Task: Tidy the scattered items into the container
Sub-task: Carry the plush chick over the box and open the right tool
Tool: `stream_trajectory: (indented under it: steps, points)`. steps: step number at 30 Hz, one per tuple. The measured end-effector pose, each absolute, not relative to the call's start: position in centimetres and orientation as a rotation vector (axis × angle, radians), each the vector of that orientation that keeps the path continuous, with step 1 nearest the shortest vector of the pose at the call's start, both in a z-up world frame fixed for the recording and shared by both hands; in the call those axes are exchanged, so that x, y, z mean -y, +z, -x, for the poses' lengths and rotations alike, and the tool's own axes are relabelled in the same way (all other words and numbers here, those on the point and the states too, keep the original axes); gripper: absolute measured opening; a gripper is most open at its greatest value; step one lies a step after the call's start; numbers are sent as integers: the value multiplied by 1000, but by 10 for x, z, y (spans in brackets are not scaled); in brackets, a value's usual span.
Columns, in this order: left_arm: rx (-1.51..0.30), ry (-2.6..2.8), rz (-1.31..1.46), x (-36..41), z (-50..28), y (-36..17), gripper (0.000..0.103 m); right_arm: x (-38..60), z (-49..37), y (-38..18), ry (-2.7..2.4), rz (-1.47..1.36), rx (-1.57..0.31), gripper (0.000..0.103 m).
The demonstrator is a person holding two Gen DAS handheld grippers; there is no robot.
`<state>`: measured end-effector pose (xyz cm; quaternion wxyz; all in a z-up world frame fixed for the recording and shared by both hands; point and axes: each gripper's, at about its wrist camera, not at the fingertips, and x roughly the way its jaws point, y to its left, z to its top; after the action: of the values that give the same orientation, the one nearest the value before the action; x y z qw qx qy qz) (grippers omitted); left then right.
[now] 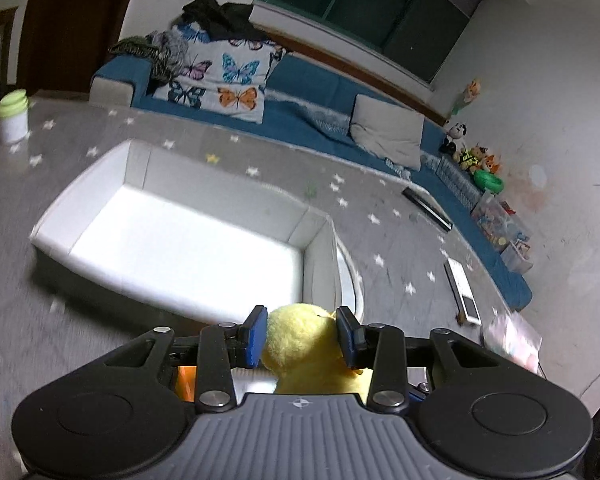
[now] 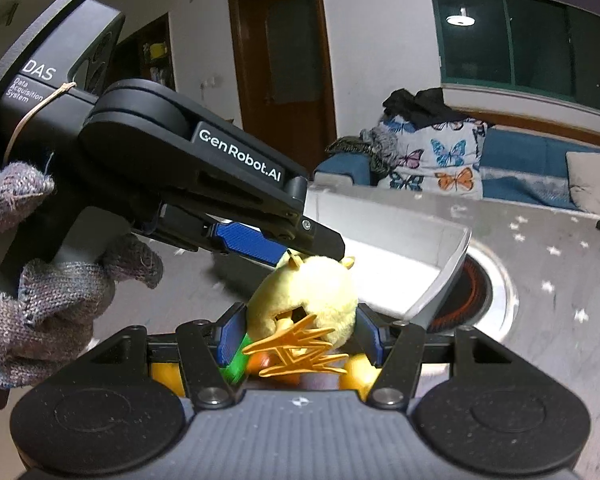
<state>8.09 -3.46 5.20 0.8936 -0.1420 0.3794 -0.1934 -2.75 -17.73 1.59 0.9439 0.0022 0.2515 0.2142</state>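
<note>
Near the white bin (image 1: 188, 236) on the starred counter (image 1: 80, 136), your left tool (image 1: 302, 334) is clenched on the yellow plush (image 1: 300, 344). Your right tool (image 2: 300, 334) grips the same plush from the other side, beside the bin's near corner.

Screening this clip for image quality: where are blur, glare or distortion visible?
Left wrist view: the white rectangular container has a blown-out floor, the grey star-patterned mat smears with motion, and the window frame bows. Right wrist view: the yellow plush duck is fairly sharp, and a ceiling lamp reflects in the window.
</note>
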Motion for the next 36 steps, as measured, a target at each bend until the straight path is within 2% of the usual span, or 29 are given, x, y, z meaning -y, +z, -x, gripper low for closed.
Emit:
stream_trajectory:
  steps: [9, 18, 27, 36]
  points:
    - [-799, -409, 293, 46, -143, 46, 40, 181, -31, 22, 380, -7, -518, 59]
    - [-879, -400, 298, 46, -191, 14, 40, 181, -83, -1, 343, -24, -599, 59]
    - [-932, -403, 337, 38, -205, -10, 40, 173, -104, -22, 335, -9, -665, 59]
    - [-928, -417, 316, 42, -200, -10, 39, 173, -97, -24, 317, -5, -665, 60]
